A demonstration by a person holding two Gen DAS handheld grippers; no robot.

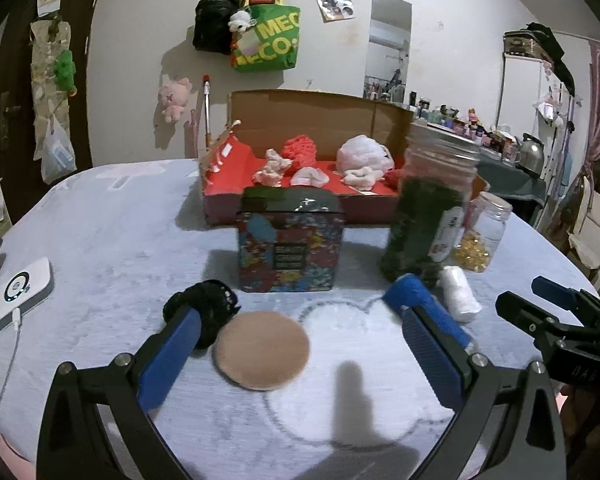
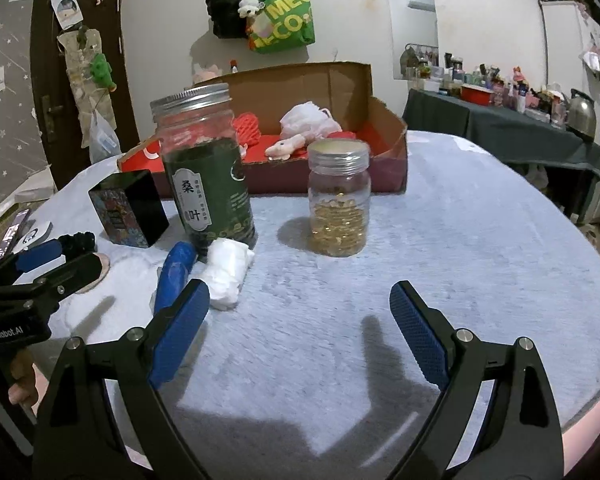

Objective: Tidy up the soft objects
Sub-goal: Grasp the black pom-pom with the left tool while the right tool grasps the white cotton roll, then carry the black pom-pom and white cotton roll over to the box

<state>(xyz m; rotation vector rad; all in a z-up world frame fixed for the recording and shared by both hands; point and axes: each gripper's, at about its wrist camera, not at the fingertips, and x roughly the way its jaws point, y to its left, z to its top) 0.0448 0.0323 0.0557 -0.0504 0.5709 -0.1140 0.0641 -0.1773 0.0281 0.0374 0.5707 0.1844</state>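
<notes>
Soft items remain on the bench [image 1: 100, 220]: the round tan pad [image 1: 262, 350] lies between the wide-apart left tongs [image 1: 300, 344]. Next likely calls for clamping it; right tongs [image 2: 300, 328] gape empty.

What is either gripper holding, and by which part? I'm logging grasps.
Nothing is held. The left gripper is open around the round beige pad without touching it; the right gripper is open over bare tablecloth.

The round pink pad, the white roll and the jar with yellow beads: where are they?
round pink pad [image 1: 262, 349]: left wrist view, middle of its flat top.
white roll [image 2: 227, 273]: right wrist view, its side.
jar with yellow beads [image 2: 339, 200]: right wrist view, clear wall.
</notes>
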